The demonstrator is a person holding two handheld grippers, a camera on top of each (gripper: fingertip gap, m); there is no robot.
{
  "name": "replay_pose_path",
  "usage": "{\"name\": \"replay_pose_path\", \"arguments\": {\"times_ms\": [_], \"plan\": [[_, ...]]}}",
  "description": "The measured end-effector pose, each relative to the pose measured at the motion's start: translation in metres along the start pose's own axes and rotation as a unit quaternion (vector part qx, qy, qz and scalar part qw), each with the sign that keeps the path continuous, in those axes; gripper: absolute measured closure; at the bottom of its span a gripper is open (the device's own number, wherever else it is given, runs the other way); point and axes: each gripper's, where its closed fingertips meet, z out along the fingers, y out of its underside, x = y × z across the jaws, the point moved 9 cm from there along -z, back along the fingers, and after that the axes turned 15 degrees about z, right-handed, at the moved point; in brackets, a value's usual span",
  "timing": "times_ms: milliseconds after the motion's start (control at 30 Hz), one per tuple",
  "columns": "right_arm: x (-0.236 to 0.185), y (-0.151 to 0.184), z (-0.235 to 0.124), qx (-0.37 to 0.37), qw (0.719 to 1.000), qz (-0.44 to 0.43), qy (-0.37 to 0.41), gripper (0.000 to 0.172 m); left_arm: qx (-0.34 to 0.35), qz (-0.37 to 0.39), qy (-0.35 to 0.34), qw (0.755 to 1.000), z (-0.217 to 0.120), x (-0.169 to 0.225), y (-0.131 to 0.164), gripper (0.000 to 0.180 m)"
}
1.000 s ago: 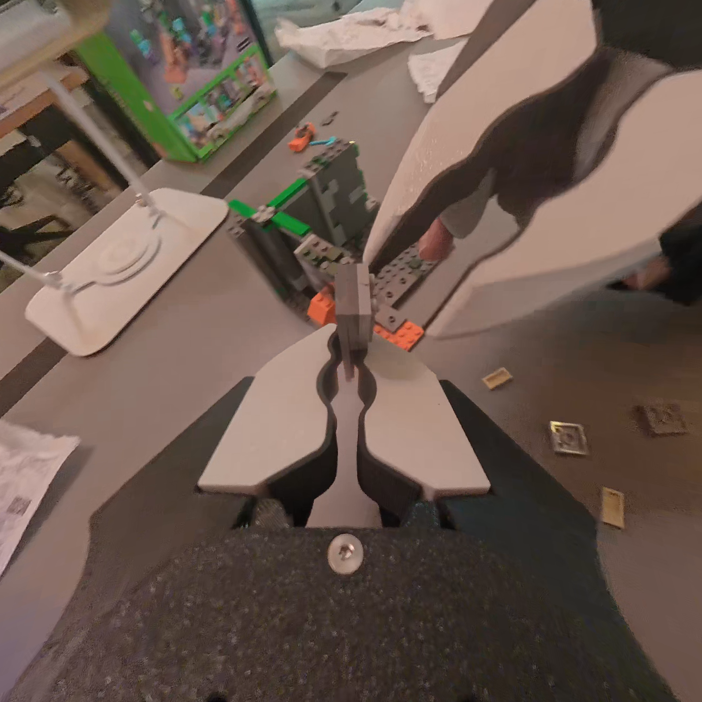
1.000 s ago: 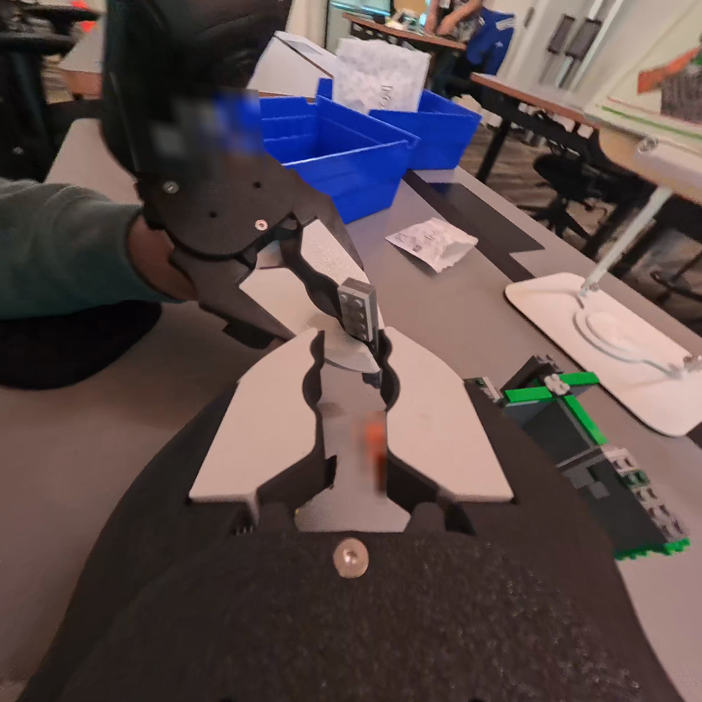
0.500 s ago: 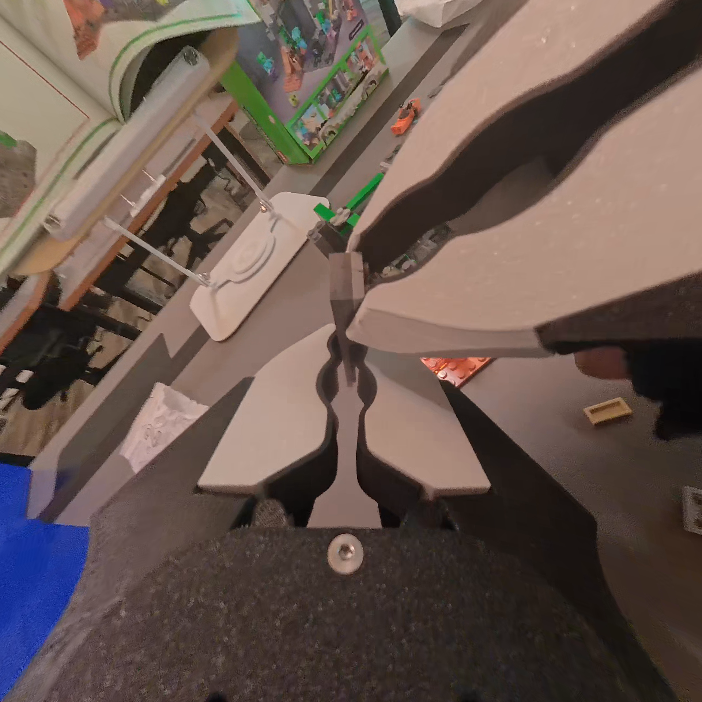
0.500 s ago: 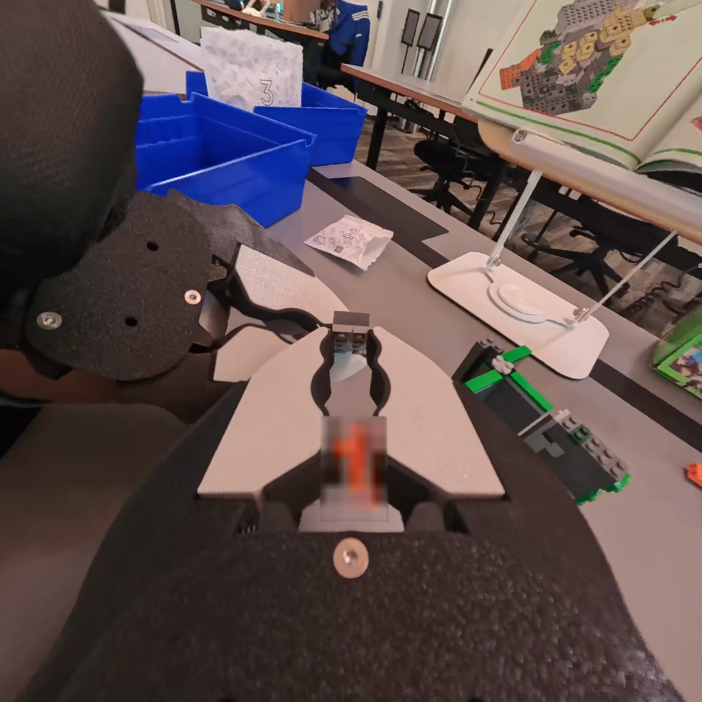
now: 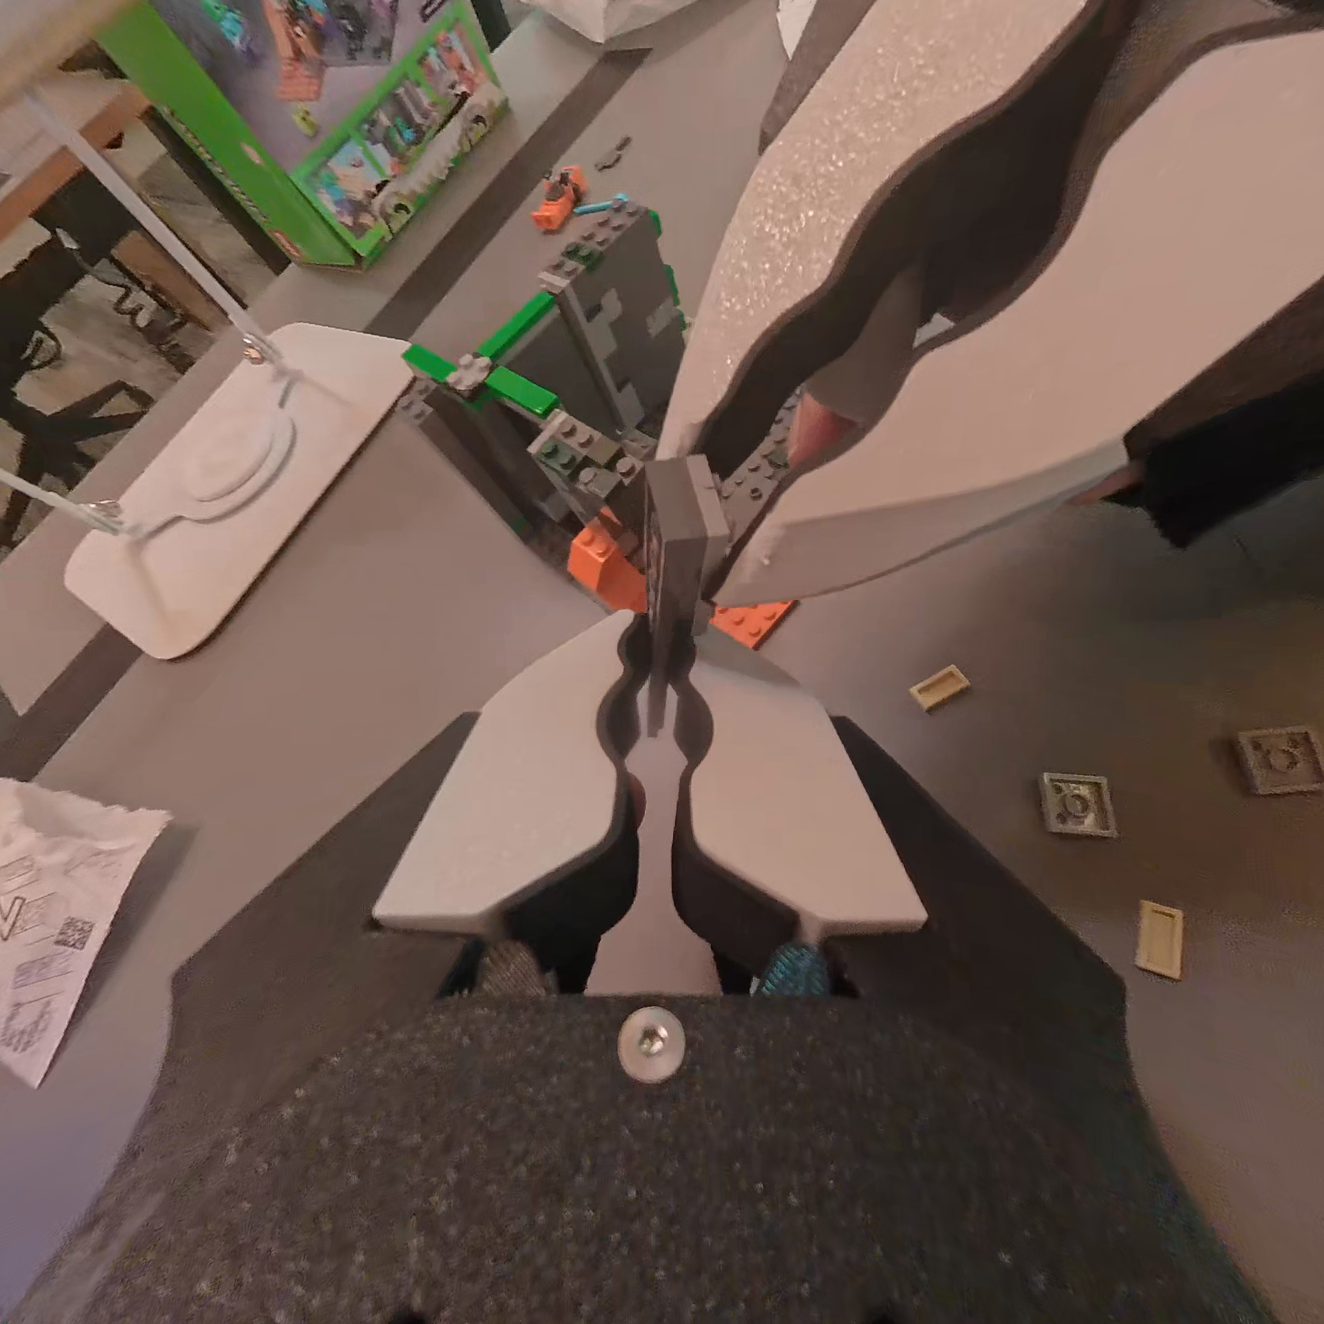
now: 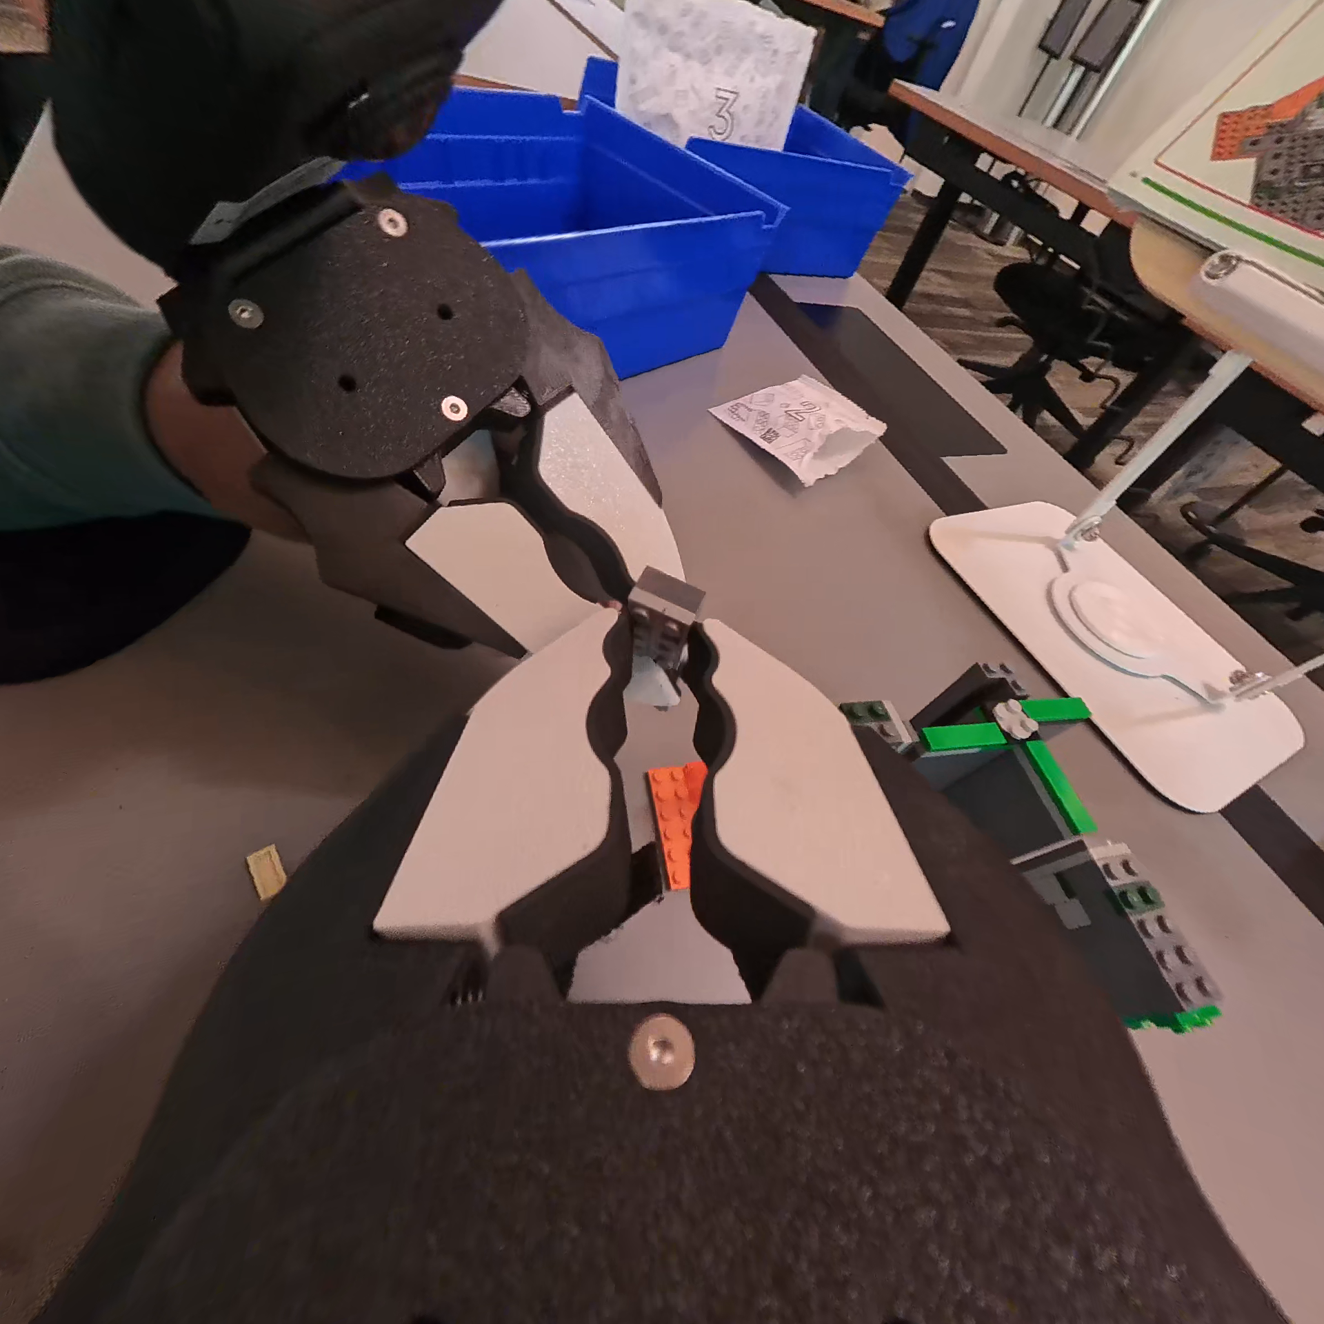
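Above the grey worktop (image 5: 301,630), both tools meet on one small piece. Left gripper (image 5: 663,648) has its fingers (image 5: 544,752) nearly together, pinching a thin grey plate (image 5: 677,544) edge-on, plate standing up out of the tips. Right gripper (image 6: 655,645) comes in from the opposite side, fingers (image 6: 774,774) narrowly apart and closed on the studded face of the same grey plate (image 6: 663,609).

Risks, as judgement: two grips on one tiny part, so any twist or pull off-axis could snap it out of either pinch; it would drop toward the orange plate (image 6: 677,824) and the dark brick build (image 5: 609,344) below. Left hold is only on the thin edge, likely weakest.

Pose: left tool angled forward over the build; right tool reaches in, tips low. A gloved hand (image 6: 236,72) grips the left tool. Loose tan tiles (image 5: 938,688) lie nearby.
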Motion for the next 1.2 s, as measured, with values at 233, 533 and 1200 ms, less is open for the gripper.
{"name": "replay_pose_path", "arguments": {"times_ms": [233, 533, 1200], "plan": [[-0.002, -0.003, -0.002, 0.021, 1.0, -0.004, 0.014, 0.172, 0.004, -0.018, -0.007, 1.0, -0.003, -0.007, 0.002, 0.176], [-0.001, 0.001, -0.01, 0.005, 0.997, -0.068, -0.026, 0.138, 0.007, -0.018, 0.147, 0.989, -0.004, 0.005, 0.004, 0.176], [0.035, -0.005, -0.031, 0.199, 0.889, 0.311, -0.271, 0.16, 0.257, -0.129, 0.202, 0.936, -0.019, -0.001, -0.012, 0.176]]}}
